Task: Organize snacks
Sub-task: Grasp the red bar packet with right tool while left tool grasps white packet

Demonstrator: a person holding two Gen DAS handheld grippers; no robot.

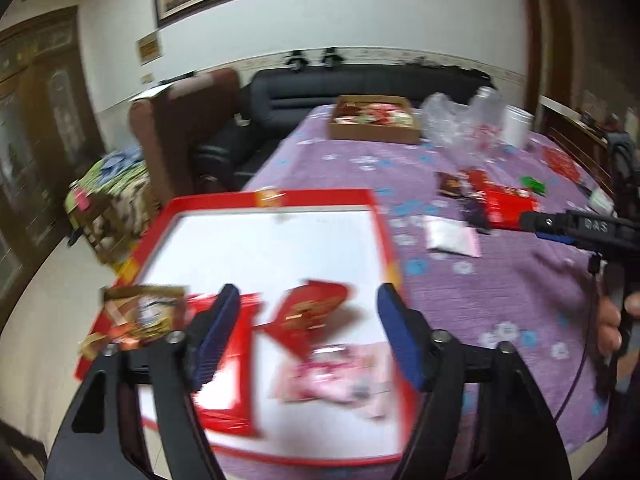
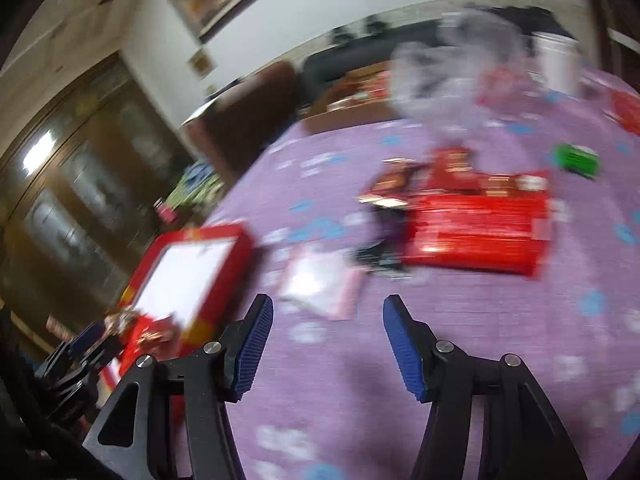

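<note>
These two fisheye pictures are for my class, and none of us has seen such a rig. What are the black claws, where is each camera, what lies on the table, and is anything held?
A person holds a two-finger claw in each hand; a camera on each looks along its fingers. The left gripper hovers open over a red tray holding snack packets. The right gripper is open over the purple tablecloth, facing a large red packet and a pink packet. Nothing is held. A cardboard box of snacks sits further back.

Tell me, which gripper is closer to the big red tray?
Left. The left gripper hangs open right above the red tray; the right gripper is off beside it over the purple tablecloth.
</note>
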